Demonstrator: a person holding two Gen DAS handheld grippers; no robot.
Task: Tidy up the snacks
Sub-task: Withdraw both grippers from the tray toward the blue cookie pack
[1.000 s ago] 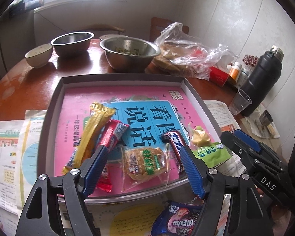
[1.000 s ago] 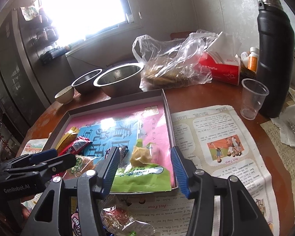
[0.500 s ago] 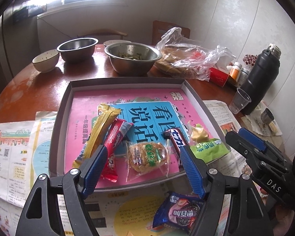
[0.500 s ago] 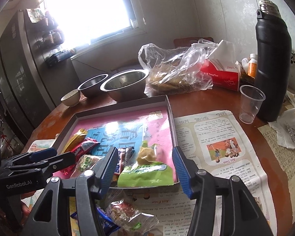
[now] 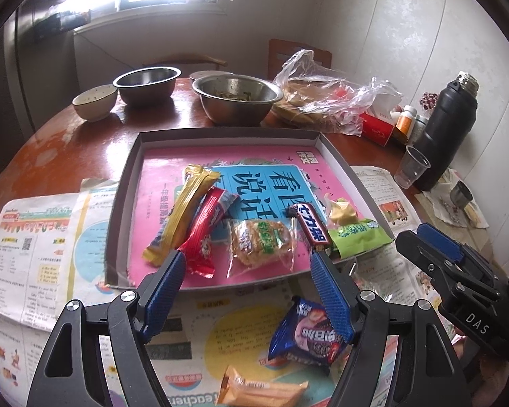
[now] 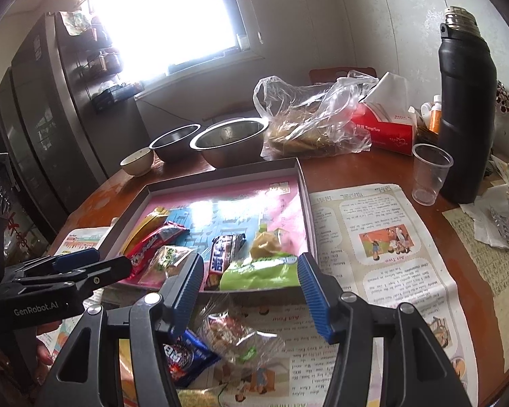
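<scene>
Both grippers have drawn back from the shallow grey cardboard tray (image 5: 336,156), jaws empty and parted.
Next: grasp the blue foil cookie packet (image 5: 308,335) beside the tray's near edge.

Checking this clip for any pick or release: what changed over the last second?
Both grippers drew back from the grey cardboard tray, exposing the blue cookie packet and orange wrapper on the newspaper. The left gripper and right gripper stand open and empty; nothing was grasped or released. The snacks in the tray stayed put.
</scene>
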